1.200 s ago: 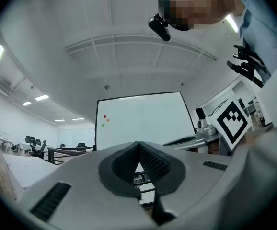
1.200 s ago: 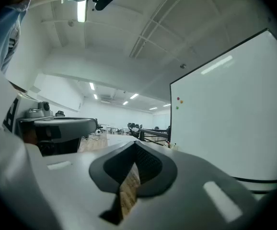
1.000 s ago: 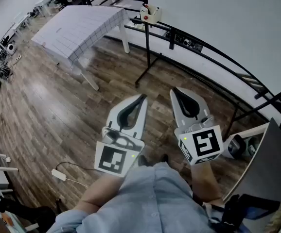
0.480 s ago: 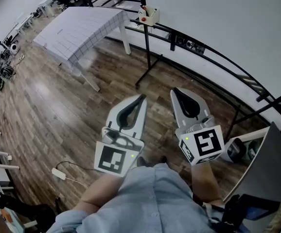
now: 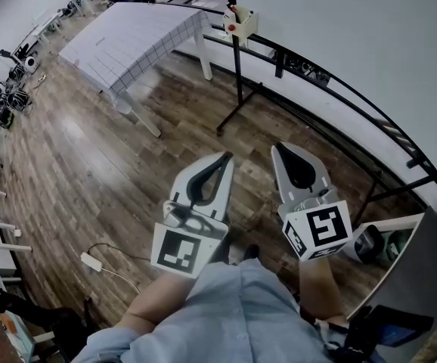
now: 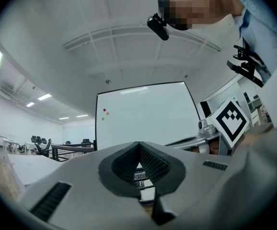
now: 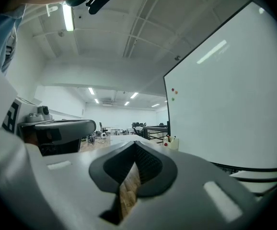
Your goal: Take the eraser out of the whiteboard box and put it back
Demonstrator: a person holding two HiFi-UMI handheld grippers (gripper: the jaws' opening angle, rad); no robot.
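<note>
left hand-held gripper (image 5: 224,159): lower centre of the head view, over the wood floor (image 5: 90,165), pointing toward the top edge. it is clenched, with the pads meeting at the tips and nothing between them; its own view agrees.

right hand-held gripper (image 5: 281,150): just to the right of the left one, same heading. it is also clenched and empty, and only floor planks show through the slot behind its tips.

whiteboard box (image 5: 240,23): small and cream, against a black post (image 5: 239,82) at the foot of the whiteboard (image 5: 354,44). it sits top centre of the head view, well apart from both sets of tips. there is a red spot on the box. the eraser is probably inside, but it is too small for me to make out. the right gripper view shows the same box just right of centre, by the board's lower left corner.

other items: a surface (image 5: 135,40) under a gridded white cover, upper left, near the box. a white power strip (image 5: 91,262) lies on the floor, lower left.
</note>
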